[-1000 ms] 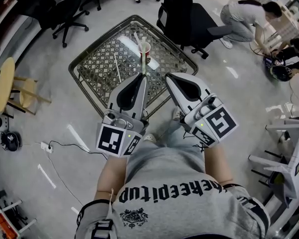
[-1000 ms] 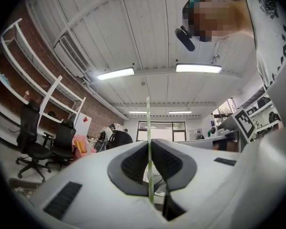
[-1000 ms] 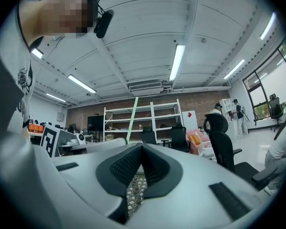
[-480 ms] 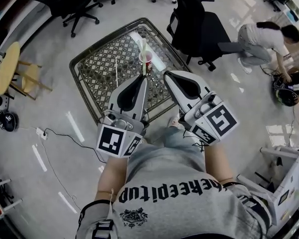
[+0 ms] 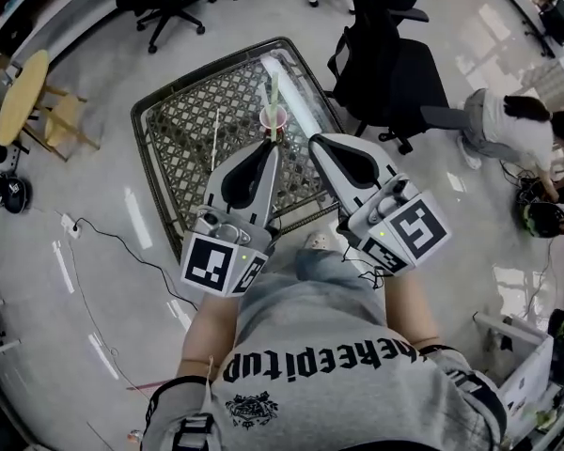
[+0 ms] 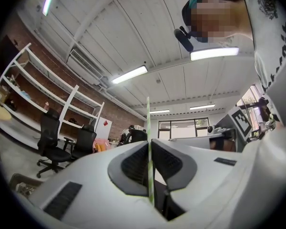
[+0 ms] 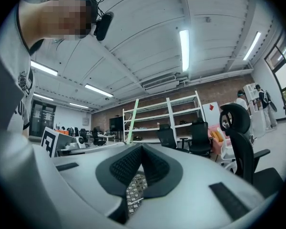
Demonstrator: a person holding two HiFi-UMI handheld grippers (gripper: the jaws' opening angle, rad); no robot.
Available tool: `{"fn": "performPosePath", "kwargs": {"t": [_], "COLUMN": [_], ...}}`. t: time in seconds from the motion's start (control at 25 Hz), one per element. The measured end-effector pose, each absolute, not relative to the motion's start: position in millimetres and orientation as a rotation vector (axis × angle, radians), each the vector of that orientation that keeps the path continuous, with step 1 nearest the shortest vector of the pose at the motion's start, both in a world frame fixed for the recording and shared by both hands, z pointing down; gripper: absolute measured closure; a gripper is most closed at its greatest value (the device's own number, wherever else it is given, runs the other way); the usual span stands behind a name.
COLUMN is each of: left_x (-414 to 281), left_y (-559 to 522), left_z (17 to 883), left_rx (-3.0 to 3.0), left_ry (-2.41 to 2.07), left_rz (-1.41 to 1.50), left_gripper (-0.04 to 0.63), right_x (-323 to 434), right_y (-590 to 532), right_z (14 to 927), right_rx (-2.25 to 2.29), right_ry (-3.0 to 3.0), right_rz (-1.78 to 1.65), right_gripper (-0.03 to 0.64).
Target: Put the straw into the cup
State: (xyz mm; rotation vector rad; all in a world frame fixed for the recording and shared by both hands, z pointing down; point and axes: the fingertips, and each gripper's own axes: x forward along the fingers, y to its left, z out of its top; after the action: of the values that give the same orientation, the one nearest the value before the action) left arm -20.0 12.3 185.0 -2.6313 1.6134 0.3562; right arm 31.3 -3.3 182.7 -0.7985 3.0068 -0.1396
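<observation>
The task looks unfinished: the thin pale-green straw (image 5: pixel 273 90) is clamped in the left tool (image 5: pixel 269 148) rather than standing in the small red-rimmed paper cup (image 5: pixel 274 120). That cup sits upright on the glass table with a metal lattice underneath (image 5: pixel 183 130), in the upper middle of the head view. There the straw runs from the tool's tips up the frame, crosses the cup and ends beyond it. It overlaps the cup in the picture, but I cannot tell whether any part touches it. My reading is that the tool is held well above the table, so the straw has yet to be brought down and its end guided into the mouth.

The left gripper view shows the two jaws pressed together on the straw, which rises straight out along them. The right tool (image 5: pixel 318 144) has its jaws closed tip to tip with nothing between them. Only the lattice shows through the gap lower down.

Both tools are held out in front of the person's body, side by side and close together, angled up the frame toward the table with their marker cubes nearest the chest. A second, thin white straw (image 5: pixel 214 137) lies flat on the glass to the left of the cup — apart from it. A black office chair (image 5: pixel 395 73) stands at the table's upper right.
</observation>
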Motion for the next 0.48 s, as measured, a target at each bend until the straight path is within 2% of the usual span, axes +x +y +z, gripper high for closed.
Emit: {"fn": "performPosePath", "kwargs": {"t": [0.48], "left_x": [3], "left_y": [-12], "left_z": [190], "left_rx": [-2.535], "left_ry": [1.748], "left_rz": [0.336], "left_gripper": [0.551], "right_x": [55], "right_y": [-27], "right_z": [190], "right_rx": [-0.637], "right_ry": [3.044], "right_rz": [-0.172], "right_gripper": [0.606]}}
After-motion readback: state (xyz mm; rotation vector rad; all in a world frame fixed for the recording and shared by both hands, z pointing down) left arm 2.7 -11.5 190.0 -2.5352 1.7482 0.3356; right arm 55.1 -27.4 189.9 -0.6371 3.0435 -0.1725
